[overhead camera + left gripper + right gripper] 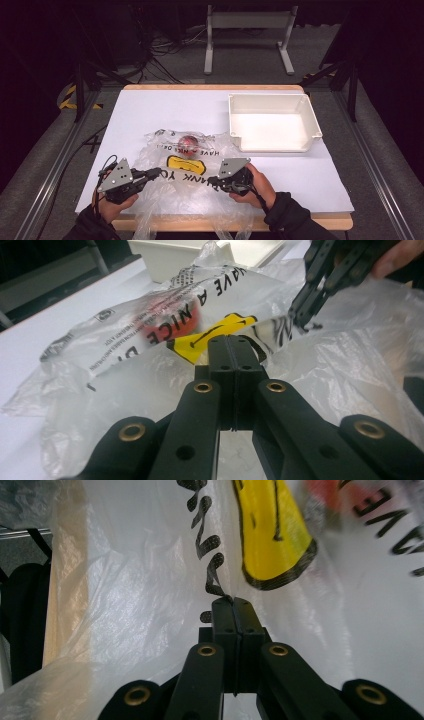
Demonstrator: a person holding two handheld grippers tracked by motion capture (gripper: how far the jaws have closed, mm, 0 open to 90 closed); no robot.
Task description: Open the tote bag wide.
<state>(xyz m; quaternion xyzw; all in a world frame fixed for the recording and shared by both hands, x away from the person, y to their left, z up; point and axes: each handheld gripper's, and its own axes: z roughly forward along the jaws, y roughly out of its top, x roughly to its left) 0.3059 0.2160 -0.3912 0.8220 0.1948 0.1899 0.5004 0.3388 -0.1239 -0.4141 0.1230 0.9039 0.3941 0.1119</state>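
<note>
Clear plastic bag (185, 165), crumpled, yellow smiley print

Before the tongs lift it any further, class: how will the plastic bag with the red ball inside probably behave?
The plastic bag looks thin and crumpled, so it will likely sag and stretch rather than hold shape. The red ball inside is round, so it may roll toward the lowest point. The film looks glossy, possibly slippery.

Ball (188, 143) in bag (175, 192); bin (272, 142) right of bag
</note>
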